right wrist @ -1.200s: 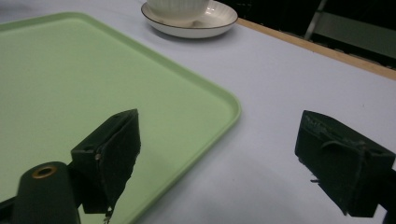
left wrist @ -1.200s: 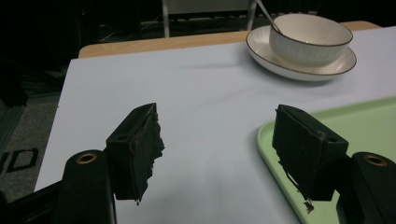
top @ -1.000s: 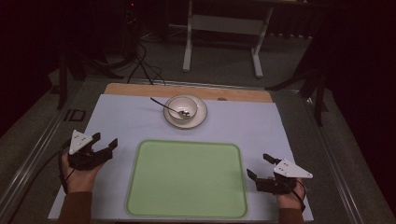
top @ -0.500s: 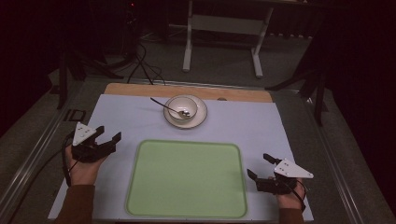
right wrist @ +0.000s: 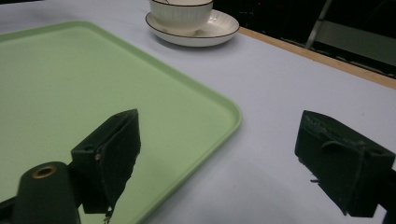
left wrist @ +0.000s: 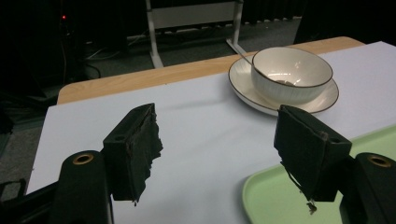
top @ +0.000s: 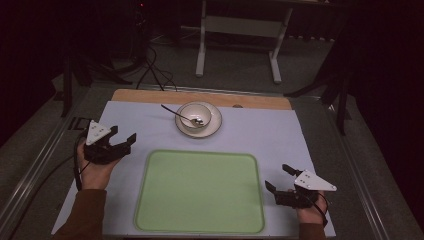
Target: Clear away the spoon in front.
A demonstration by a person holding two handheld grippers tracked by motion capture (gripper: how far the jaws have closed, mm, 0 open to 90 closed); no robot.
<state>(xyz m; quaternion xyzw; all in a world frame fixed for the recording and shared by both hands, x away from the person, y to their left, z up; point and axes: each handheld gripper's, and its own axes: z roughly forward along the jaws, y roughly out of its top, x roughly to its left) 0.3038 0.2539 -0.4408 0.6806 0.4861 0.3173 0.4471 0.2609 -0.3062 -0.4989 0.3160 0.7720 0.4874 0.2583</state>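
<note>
1. While both hands rest low, the bench (top: 280, 135) carries everything on its pale sheet, with a wooden strip along the far edge.
2. The green tray (top: 200, 192) lies bare at the near middle, between the two hands.
3. The left claw (top: 122, 140) hangs just off the tray's left far corner, its jaws wide apart and holding nothing; it aims toward the crockery.
4. The right claw (top: 277, 177) sits low beside the tray's right edge, jaws likewise spread and holding nothing.
5. The saucer (top: 214, 122) stands beyond the tray's far edge, apart from it, near the middle of the bench.
6. The bowl (top: 196, 115) sits upright on that saucer; in the left gripper view it (left wrist: 292, 74) lies ahead and to the right of the jaws.
7. The spoon (top: 181, 115) leans in the bowl, handle pointing out to the left.
8. Judging by this, the step in hand is the approach to the crockery, nothing yet gripped.
9. The next move likely calls for the left claw to reach forward and close on the saucer's rim or the spoon handle, keeping the bowl level so nothing tips.
</note>
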